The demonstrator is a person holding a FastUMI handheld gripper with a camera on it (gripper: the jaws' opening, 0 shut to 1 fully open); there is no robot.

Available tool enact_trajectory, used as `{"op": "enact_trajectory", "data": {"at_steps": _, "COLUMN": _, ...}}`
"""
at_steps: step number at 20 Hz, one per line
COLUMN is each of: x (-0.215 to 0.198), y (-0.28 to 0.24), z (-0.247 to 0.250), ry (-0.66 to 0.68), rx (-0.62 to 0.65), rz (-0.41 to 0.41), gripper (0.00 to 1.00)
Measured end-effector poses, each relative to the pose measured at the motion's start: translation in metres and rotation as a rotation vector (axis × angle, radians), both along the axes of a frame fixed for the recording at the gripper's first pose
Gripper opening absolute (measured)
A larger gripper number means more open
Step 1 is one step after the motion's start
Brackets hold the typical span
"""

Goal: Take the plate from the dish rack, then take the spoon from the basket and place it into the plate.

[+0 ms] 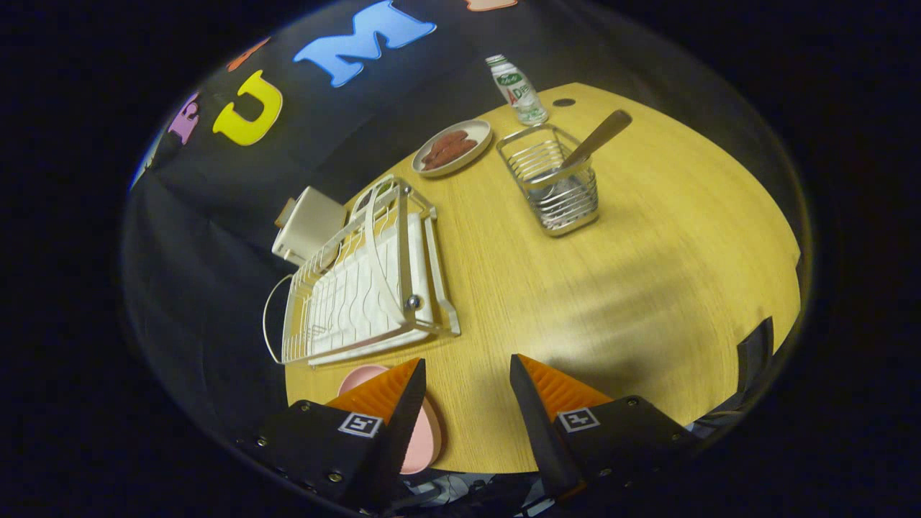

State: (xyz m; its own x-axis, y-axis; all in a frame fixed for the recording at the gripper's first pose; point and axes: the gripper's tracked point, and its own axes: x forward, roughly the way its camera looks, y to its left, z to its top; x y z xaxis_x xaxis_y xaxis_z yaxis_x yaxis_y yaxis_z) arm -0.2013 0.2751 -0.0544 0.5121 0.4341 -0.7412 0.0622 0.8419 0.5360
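While the claw [468, 381] hung above the near edge of the counter [647, 273], the scene stood thus:

Claw: spread wide, its two fingers [392, 403] apart with bare counter between them, holding nothing.

Plate: a pink plate [424, 439] lay flat on the counter at the near edge, partly hidden under the left finger; it was off the rack and just short of the rack's near end.

Rack: a white wire dish rack [367, 288] sat on a white drain tray, ahead of the fingers and to their left, with its far end toward the booth wall. Its wire slots looked empty of dishes.

Basket: a wire basket [557, 187] with a square mouth stood on the counter well beyond the fingers, to the right of the rack and well apart from it.

Spoon: the spoon [593, 140] stood in the basket, its bowl down inside and its wooden handle leaning up and out over the far right rim.

Dish: a pale dish [453, 147] with reddish-brown strips of food on it lay beyond the rack, just left of the basket.

Bottle: a small bottle [519, 90] with a green and white label stood upright beyond the basket, near the counter's far edge.

Box: a white boxy thing [309, 224] sat at the rack's far left side; I cannot tell what it was.
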Motion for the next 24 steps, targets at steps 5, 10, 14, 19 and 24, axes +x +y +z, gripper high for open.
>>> {"op": "enact_trajectory", "data": {"at_steps": 5, "x": 0.049, "y": -0.049, "z": 0.018, "ry": -0.102, "rx": -0.017, "rz": -0.243, "gripper": 0.66}}
{"op": "enact_trajectory", "data": {"at_steps": 10, "x": 0.095, "y": -0.092, "z": 0.028, "ry": -0.172, "rx": -0.028, "rz": -0.461, "gripper": 0.66}}
{"op": "enact_trajectory", "data": {"at_steps": 14, "x": 0.126, "y": -0.105, "z": 0.021, "ry": -0.197, "rx": -0.027, "rz": -0.570, "gripper": 0.66}}
{"op": "enact_trajectory", "data": {"at_steps": 19, "x": 0.138, "y": -0.112, "z": 0.010, "ry": -0.175, "rx": 0.009, "rz": -0.690, "gripper": 0.50}}
{"op": "enact_trajectory", "data": {"at_steps": 24, "x": 0.163, "y": -0.117, "z": 0.003, "ry": -0.181, "rx": 0.048, "rz": -0.737, "gripper": 0.28}}
